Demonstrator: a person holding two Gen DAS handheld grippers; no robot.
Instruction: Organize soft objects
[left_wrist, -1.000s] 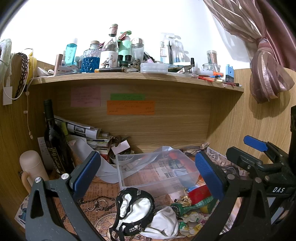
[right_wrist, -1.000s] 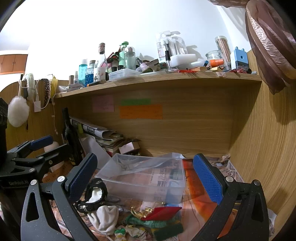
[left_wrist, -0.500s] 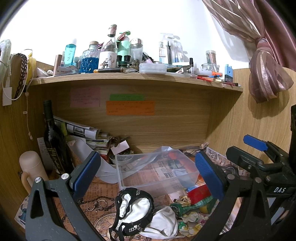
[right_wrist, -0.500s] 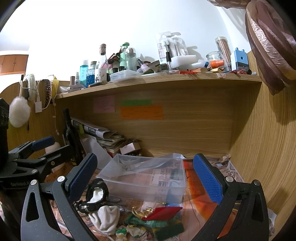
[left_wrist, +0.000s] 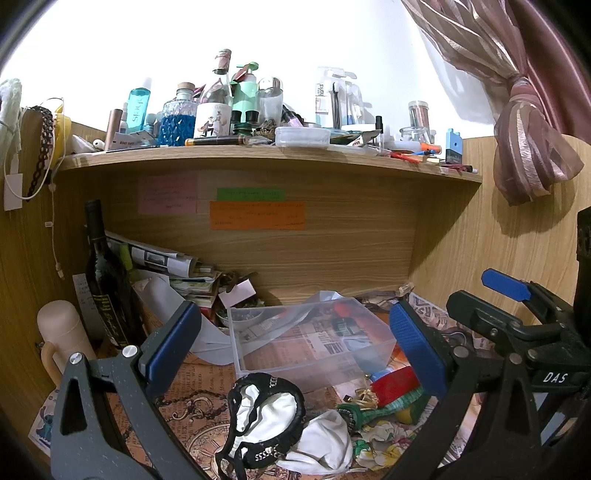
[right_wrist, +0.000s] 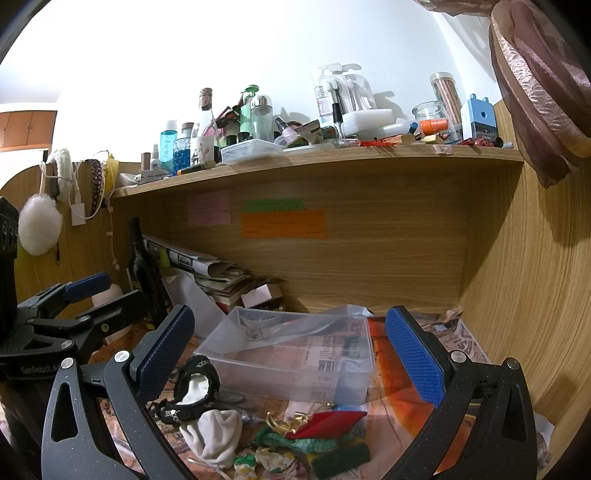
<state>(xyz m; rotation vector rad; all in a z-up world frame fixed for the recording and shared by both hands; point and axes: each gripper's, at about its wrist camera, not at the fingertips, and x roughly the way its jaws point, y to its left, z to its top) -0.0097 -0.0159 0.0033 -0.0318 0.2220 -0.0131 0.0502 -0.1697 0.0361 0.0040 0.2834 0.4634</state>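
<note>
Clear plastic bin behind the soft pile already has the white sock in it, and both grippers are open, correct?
Not quite. The white sock lies on the desk in front of the clear plastic bin, as the right wrist view shows. Both grippers, left and right, are open.

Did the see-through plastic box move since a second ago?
No. In the left wrist view the clear plastic box sits in the same spot below the orange note, and the open left gripper frames it the same way.

Writing on the orange note (left_wrist: 257, 215) is too small to read, and the white cloth (left_wrist: 325, 439) lies partly under the black-trimmed garment (left_wrist: 264, 417).
</note>
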